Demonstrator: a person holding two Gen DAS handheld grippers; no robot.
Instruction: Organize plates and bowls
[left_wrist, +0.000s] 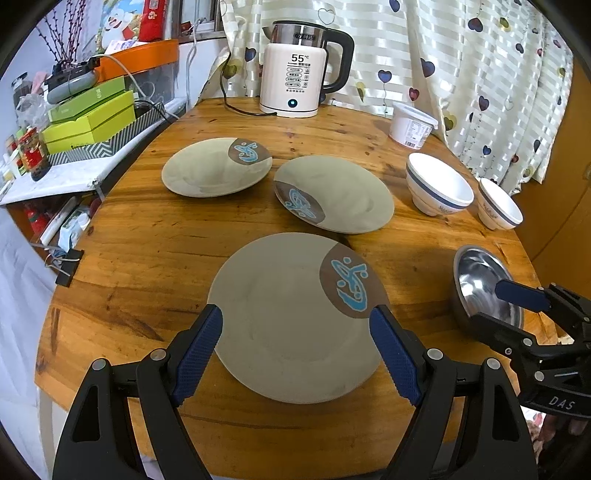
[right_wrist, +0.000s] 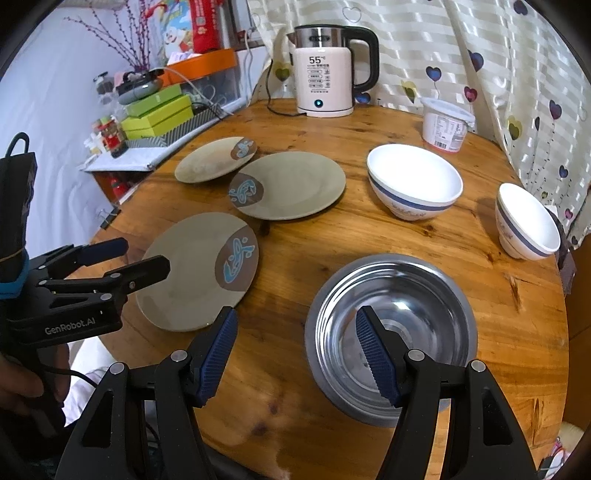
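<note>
Three grey-green plates with a blue fish mark lie on the round wooden table (left_wrist: 147, 258): a near plate (left_wrist: 280, 295), a middle plate (left_wrist: 343, 192) and a far plate (left_wrist: 207, 170). My left gripper (left_wrist: 295, 310) hangs open over the near plate (right_wrist: 192, 273), a finger at either side of it and nothing gripped. A steel bowl (right_wrist: 406, 295) stands near the front right. My right gripper (right_wrist: 297, 314) is open astride the bowl's left rim, one finger inside the bowl and one outside. Two white bowls with a blue band, a large one (right_wrist: 413, 177) and a small one (right_wrist: 528, 218), stand behind it.
At the table's far edge stand an electric kettle (left_wrist: 295, 74) with its cord and a white lidded tub (left_wrist: 412, 125), in front of a heart-print curtain. A cluttered shelf with green boxes (left_wrist: 88, 118) runs along the left. A binder clip (left_wrist: 68, 267) sits on the table's left rim.
</note>
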